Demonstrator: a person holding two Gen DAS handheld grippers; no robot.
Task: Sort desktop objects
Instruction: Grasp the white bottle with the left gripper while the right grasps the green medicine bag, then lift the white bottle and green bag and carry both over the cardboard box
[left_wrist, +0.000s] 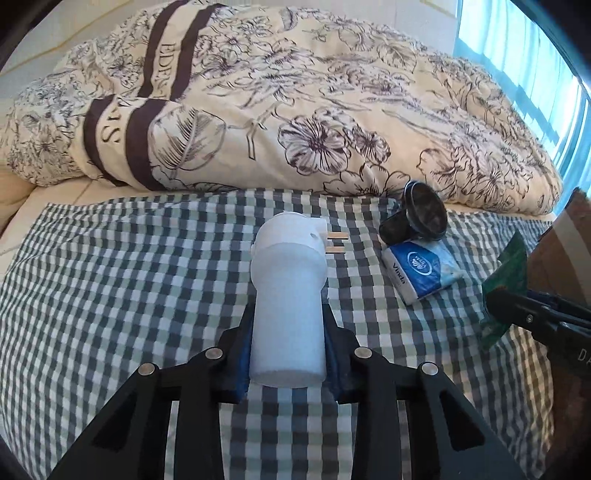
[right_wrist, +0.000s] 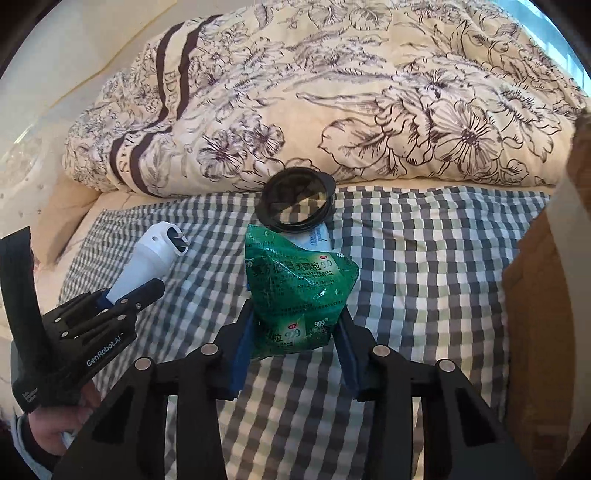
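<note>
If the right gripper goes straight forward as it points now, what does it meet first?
Probably the black round lid, leaning on the blue tissue pack right behind the green medicine bag held by the right gripper. The bag would touch them first. Depth is hard to judge; the floral quilt lies beyond.

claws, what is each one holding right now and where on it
Left claw grips the white plug-in device around its cylindrical body, prongs pointing away. Right claw pinches the green medicine sachet at its lower end.
</note>
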